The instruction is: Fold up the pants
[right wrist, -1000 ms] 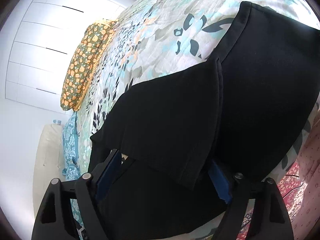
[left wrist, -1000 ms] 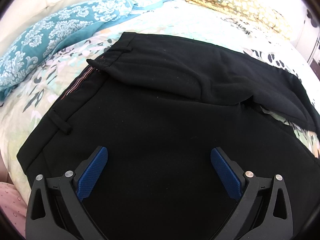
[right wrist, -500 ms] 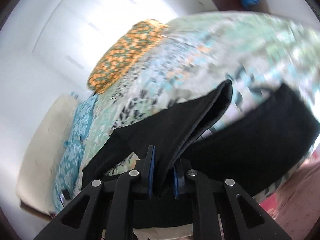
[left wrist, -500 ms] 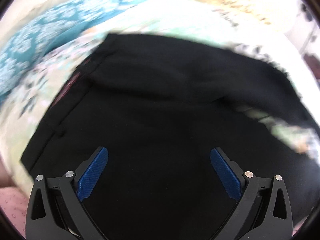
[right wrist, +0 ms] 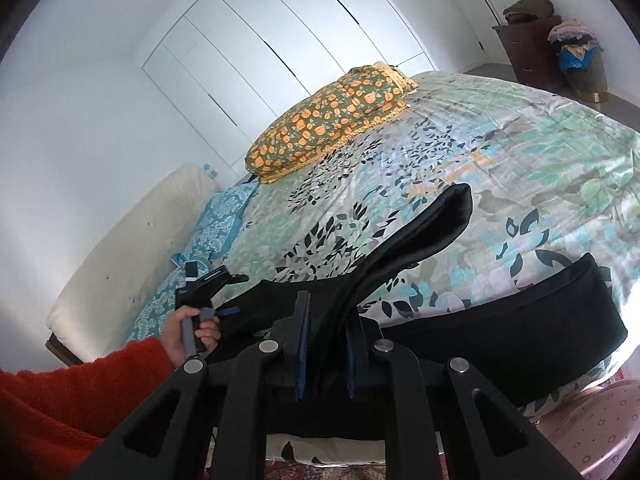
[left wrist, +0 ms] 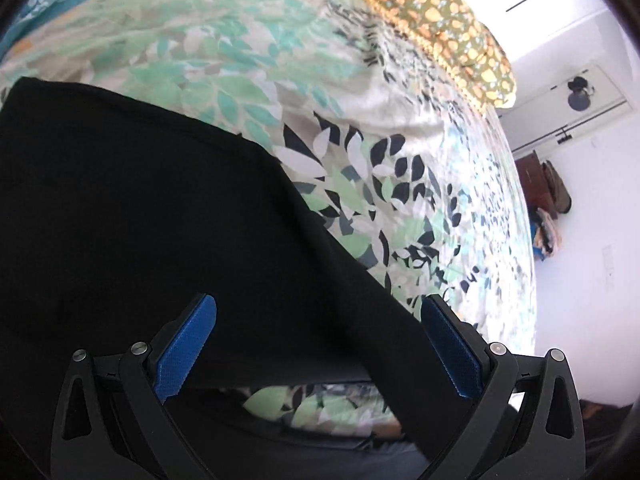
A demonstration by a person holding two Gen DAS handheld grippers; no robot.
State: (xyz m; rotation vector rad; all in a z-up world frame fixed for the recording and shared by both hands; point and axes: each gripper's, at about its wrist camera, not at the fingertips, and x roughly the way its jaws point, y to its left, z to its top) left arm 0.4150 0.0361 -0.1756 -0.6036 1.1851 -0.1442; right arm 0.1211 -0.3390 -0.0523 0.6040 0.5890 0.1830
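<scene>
Lying on one leaf-print bed [right wrist: 500, 152]: one black pants [right wrist: 500, 320], right gripper [right wrist: 326, 344] jaws clamped on a leg; left gripper [left wrist: 320, 344] jaws apart; two pillows, white wardrobe.

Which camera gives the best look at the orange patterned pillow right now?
The right wrist view. There the orange patterned pillow shows whole, lying on the leaf-print bedspread in front of the white closet doors. The left wrist view catches it only as a stretched strip at the top edge, partly cut off and washed out by glare.
</scene>
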